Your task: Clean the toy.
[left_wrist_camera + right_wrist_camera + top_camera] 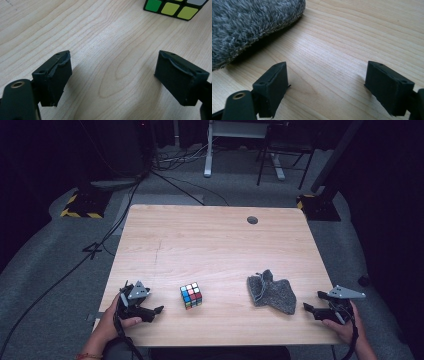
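Note:
A colourful puzzle cube (191,295) sits on the wooden table (210,240) near its front, left of centre; its green and yellow tiles (172,7) peek in at the top of the left gripper view. A fuzzy grey cloth (271,292) lies crumpled to the right, and its pile (249,22) covers the upper left of the right gripper view. My left gripper (157,311) rests at the front left, jaws apart over bare wood (112,75), pointing toward the cube. My right gripper (307,308) rests at the front right, jaws wide apart (325,87), just short of the cloth.
A round grommet hole (252,220) sits near the table's far edge. Beyond the table are grey carpet, trailing cables (100,245), a white desk leg (208,150) and a chair frame (280,155).

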`<state>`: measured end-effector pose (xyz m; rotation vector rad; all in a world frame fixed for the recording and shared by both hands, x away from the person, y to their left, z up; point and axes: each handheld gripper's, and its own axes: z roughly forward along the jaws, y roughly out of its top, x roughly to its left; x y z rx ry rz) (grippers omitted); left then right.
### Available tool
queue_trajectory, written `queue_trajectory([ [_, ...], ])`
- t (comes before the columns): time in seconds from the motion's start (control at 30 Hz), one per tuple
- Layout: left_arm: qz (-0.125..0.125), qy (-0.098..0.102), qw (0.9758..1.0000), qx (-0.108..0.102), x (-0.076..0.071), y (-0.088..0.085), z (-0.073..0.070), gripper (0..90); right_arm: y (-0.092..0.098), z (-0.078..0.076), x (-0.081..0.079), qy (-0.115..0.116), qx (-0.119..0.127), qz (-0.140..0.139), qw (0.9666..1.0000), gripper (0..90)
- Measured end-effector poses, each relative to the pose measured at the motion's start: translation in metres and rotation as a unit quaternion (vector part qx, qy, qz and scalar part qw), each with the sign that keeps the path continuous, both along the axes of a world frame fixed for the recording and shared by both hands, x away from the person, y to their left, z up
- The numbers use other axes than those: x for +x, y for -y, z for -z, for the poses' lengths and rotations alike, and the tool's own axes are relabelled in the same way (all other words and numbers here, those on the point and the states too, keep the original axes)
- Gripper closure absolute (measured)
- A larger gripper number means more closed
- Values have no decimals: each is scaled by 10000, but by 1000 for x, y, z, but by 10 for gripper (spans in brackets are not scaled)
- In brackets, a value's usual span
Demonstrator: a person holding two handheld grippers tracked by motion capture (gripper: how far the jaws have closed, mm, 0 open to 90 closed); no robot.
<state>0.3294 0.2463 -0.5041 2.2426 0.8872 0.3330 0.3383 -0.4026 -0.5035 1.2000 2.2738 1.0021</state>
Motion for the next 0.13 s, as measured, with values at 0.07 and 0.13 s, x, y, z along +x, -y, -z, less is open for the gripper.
queue_trajectory([
  [0.07, 1, -5, 10000, -3, 0, 0, 0, 144, 0, 0, 0, 0, 0, 0, 10000, 184],
  [0.13, 5, -5, 10000, 0, 0, 0, 0, 144, 0, 0, 0, 1, 0, 0, 10000, 184],
])
